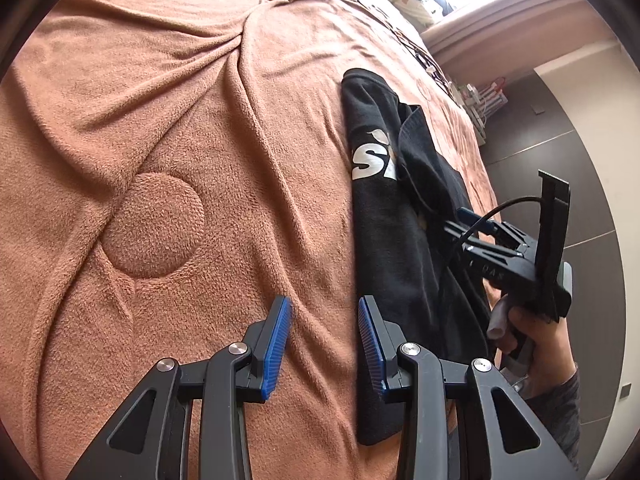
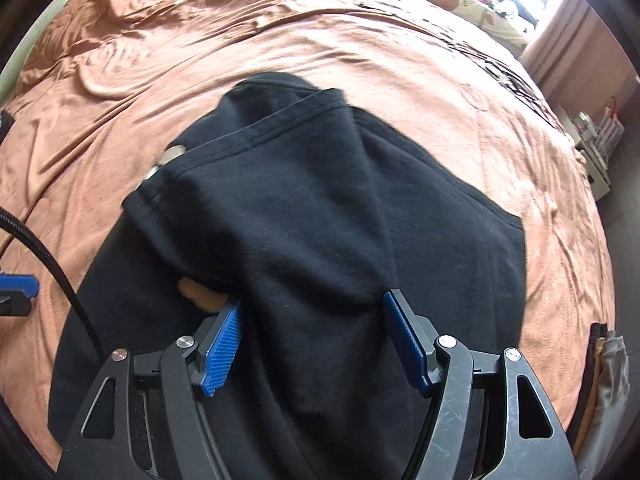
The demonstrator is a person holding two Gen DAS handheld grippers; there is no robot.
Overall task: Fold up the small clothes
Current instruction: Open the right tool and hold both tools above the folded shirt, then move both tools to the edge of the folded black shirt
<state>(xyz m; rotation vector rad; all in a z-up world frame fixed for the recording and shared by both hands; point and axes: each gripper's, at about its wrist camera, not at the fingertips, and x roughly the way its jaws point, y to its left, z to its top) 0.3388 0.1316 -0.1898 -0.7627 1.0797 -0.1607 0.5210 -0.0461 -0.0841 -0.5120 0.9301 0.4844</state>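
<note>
A black T-shirt (image 1: 384,240) with a white print (image 1: 370,160) lies folded lengthwise on the brown blanket (image 1: 160,120). My left gripper (image 1: 323,302) is open over the blanket at the shirt's left edge, with nothing between its fingers. A hand (image 1: 532,328) holds my right gripper (image 1: 460,220) low over the shirt's right side. In the right wrist view the right gripper (image 2: 313,297) stands wide open on the shirt (image 2: 320,200), a raised fold of black cloth lying between its fingers. A bit of the white print (image 2: 172,154) peeks out under a folded layer.
The blanket (image 2: 440,60) covers a wide bed. A cartoon-print pillow (image 2: 460,0) lies at the far end. A white rack (image 1: 486,98) stands beside the bed, above dark floor (image 1: 560,160). A black cable (image 2: 52,264) and the left gripper's blue pad (image 2: 18,282) show at the left.
</note>
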